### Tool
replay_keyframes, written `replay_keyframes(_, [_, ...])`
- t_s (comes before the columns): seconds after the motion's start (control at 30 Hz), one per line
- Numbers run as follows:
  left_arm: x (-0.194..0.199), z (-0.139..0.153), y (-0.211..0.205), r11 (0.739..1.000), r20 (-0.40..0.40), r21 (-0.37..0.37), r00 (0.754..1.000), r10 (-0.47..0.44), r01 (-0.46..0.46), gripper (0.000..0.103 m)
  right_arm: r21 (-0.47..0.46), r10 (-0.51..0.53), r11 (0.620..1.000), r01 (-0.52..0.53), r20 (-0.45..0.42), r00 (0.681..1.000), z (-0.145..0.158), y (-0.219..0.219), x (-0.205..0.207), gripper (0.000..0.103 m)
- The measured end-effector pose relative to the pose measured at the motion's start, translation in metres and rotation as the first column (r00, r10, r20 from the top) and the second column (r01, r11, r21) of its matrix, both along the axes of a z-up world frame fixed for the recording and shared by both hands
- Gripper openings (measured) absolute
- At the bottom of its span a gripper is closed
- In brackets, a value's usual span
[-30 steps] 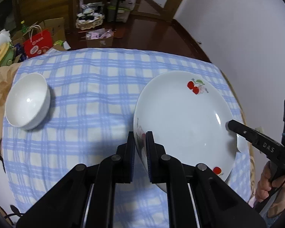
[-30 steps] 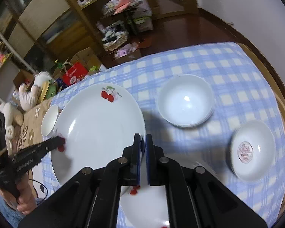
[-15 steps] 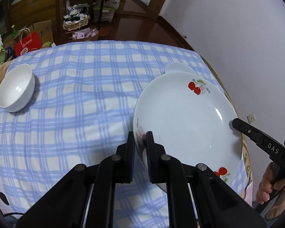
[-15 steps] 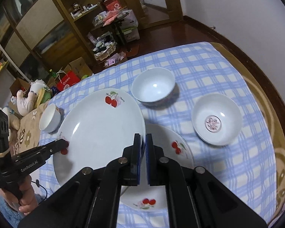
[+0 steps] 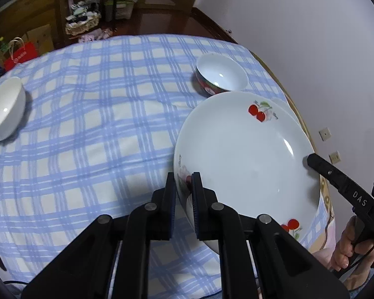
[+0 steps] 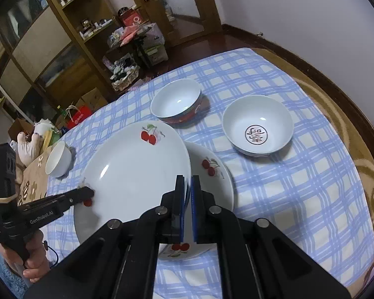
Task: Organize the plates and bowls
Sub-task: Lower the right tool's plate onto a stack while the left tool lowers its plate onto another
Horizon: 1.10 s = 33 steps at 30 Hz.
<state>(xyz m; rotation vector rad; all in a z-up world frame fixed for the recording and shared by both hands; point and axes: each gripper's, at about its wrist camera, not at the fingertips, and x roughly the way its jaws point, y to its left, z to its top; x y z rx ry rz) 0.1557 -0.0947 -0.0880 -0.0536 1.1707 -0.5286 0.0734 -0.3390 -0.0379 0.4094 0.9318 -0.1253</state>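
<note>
A large white cherry plate (image 5: pixel 244 159) (image 6: pixel 137 169) hangs tilted above the blue checked tablecloth (image 5: pixel 92 124). My left gripper (image 5: pixel 183 178) is shut on its left rim, and my right gripper (image 6: pixel 187 182) is shut on the opposite rim. Each gripper also shows in the other's view, the right gripper (image 5: pixel 310 160) and the left gripper (image 6: pixel 88 194). Partly beneath the held plate lies a second cherry plate (image 6: pixel 212 174). A red-sided bowl (image 6: pixel 177 101) (image 5: pixel 222 78) and a white bowl with a round black mark (image 6: pixel 258 122) stand beyond it. A small white bowl (image 5: pixel 3 109) (image 6: pixel 58 159) sits far left.
The round table's edge (image 6: pixel 336 94) runs close to a white wall (image 5: pixel 311 49) on the right. Wooden cabinets (image 6: pixel 49 49), boxes, a red bag (image 5: pixel 20 53) and a plush toy (image 6: pixel 28 144) stand beyond the table's far side. A hand (image 6: pixel 35 261) grips each handle.
Both grippers have carried the cherry plate rightward across the table; it now overlaps the second cherry plate. The small white bowl has slid left in view, and the red-sided bowl has appeared.
</note>
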Motion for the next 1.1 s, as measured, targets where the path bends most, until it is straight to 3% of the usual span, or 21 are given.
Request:
replay_keyframes(0.2, [-0.001,-0.019,-0.012,0.999,-0.035,0.014,0.999,-0.034,0.035,0.013,-0.06,-0.037,0.997,0.038,0.03,0.999,-0.009,0.002,-0.01,0.006])
replay_keyframes(0.63, [0.009,-0.042,-0.014,0.995,-0.061,0.094,0.998,-0.022,0.028,0.013,0.006,-0.026,1.0,0.025,0.059,0.998,-0.043,0.0,-0.016,0.006])
replay_keyframes(1.1, [0.009,-0.051,-0.028,0.99,-0.068,0.118,0.996,-0.064,0.072,0.013,0.053,-0.079,0.996,0.077,0.02,0.997,-0.067,-0.013,-0.018,0.006])
